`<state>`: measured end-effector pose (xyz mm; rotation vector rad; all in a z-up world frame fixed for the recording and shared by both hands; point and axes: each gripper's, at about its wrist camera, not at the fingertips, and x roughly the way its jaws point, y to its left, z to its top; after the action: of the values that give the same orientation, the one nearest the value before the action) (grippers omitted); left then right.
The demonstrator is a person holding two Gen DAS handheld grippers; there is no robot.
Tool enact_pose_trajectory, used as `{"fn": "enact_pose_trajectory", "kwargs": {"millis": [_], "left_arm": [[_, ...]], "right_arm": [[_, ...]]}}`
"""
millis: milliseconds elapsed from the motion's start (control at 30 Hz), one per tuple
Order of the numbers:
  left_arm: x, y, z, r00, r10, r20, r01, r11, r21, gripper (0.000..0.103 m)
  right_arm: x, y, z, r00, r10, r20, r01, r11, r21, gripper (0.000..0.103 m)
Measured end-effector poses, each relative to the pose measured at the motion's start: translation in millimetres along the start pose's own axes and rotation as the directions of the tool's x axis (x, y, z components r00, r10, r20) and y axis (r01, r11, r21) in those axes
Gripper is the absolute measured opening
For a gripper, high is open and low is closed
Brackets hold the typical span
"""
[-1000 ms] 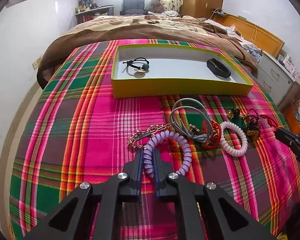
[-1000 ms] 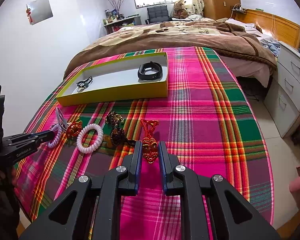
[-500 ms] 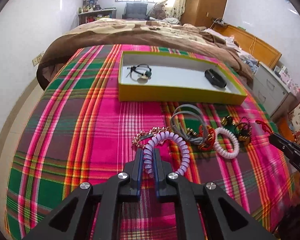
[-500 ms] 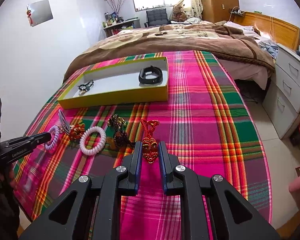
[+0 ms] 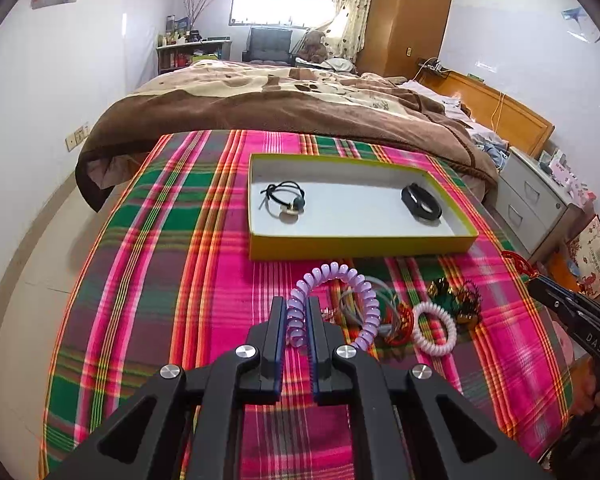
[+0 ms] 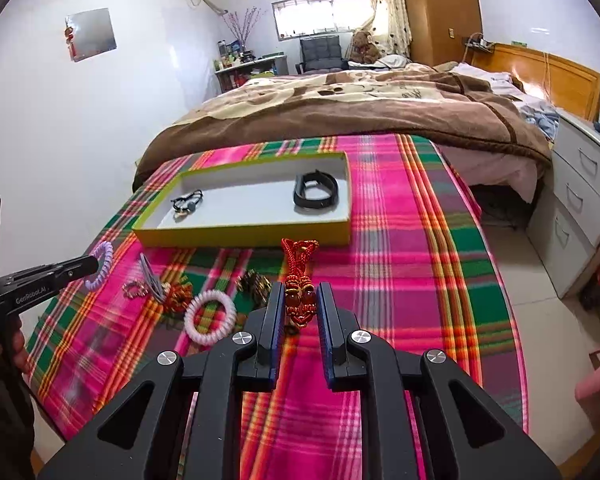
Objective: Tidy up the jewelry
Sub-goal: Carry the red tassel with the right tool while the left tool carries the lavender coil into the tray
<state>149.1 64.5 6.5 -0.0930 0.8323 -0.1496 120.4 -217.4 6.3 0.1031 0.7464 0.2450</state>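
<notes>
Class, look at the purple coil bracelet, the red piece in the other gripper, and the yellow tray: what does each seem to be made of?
Purple coil bracelet: likely glossy, translucent plastic; its spiral loops catch highlights.
Red knotted ornament: seemingly matte woven cord with shiny amber beads, material uncertain.
Yellow tray: probably cardboard; thin straight walls, matte white inside.

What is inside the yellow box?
The yellow box holds a black cord bracelet with beads and a black band. Nothing hides its white floor.
</notes>
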Motion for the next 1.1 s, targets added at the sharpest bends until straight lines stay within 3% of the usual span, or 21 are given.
{"fn": "enact_pose_trajectory", "kwargs": {"millis": [333, 633, 1100], "left_arm": [[12.0, 9.8, 38.4, 1.0, -0.013, 0.021, 0.014, 1.0, -0.021, 0.009], [48.7, 15.1, 70.9, 1.0, -0.008, -0.009, 0.008, 1.0, -0.012, 0.009], [109.9, 21.6, 81.3, 0.996, 0.01, -0.094, -0.012, 1.0, -0.019, 0.009]], "right_arm": [[19.6, 13.1, 41.8, 1.0, -0.007, 0.021, 0.008, 0.999, -0.053, 0.016], [61.9, 22.1, 79.5, 1.0, 0.02, 0.011, -0.019, 0.996, -0.093, 0.016], [148.2, 37.2, 105.6, 0.995, 0.026, -0.096, -0.041, 0.988, -0.152, 0.016]]}}
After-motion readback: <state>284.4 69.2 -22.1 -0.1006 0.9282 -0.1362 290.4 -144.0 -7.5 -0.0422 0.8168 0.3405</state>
